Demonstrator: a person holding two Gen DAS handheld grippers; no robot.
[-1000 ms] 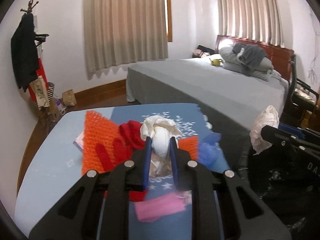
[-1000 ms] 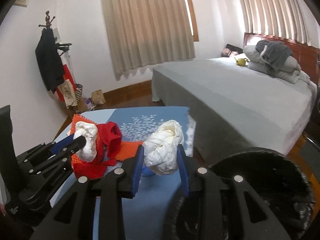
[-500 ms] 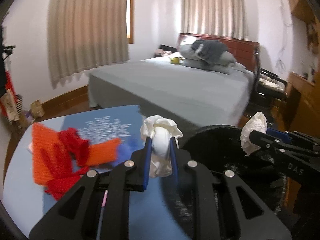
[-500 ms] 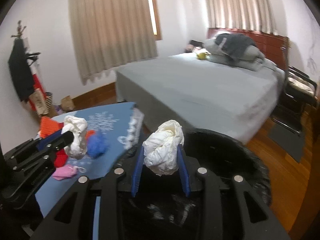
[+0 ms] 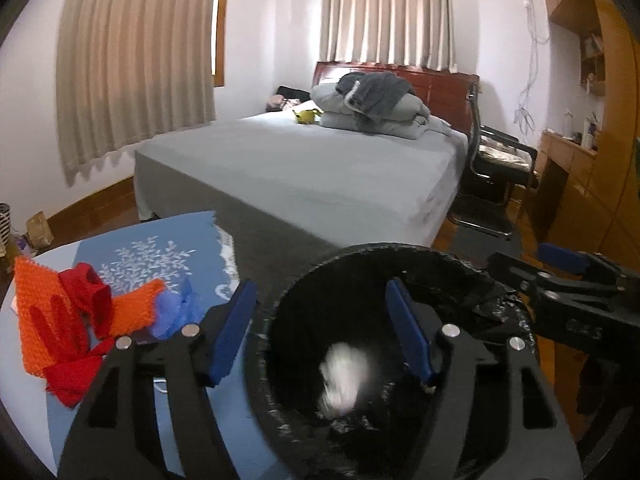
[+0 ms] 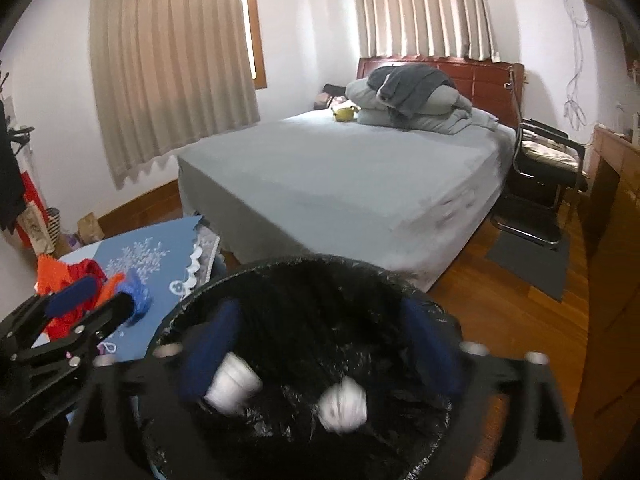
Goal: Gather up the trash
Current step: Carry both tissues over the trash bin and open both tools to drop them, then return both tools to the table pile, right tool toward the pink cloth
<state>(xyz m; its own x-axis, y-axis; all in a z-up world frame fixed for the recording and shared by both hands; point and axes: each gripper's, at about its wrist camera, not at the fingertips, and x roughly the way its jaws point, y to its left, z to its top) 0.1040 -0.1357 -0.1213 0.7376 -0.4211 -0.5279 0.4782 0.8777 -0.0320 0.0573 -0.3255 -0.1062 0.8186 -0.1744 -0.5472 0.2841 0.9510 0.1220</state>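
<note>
1. Wads of white paper are the trash here. In the left wrist view one wad (image 5: 340, 376) is seen blurred inside the black-lined bin (image 5: 280, 312), below the left gripper (image 5: 320, 332), whose jaws are opening with nothing pinched between them.
2. Beside the bin, on the table (image 5: 132, 248), an orange cloth (image 5: 44, 320), a red cloth (image 5: 88, 296) and a blue scrap (image 5: 176, 312) are left (likely the next pickups). They are judged light and soft, best pinched at a raised fold.
3. In the right wrist view two wads (image 6: 234, 382) (image 6: 344, 402) are seen in the bin (image 6: 192, 296); the right gripper (image 6: 320, 344) is also opening, empty, over its mouth.
4. Crumpled paper is judged weightless and springy, so a mid-bulk pinch should serve.
5. The bed (image 6: 340, 184) and chair (image 6: 548, 164) stand well apart. Only the bin rim and the other gripper are near enough to obstruct.
</note>
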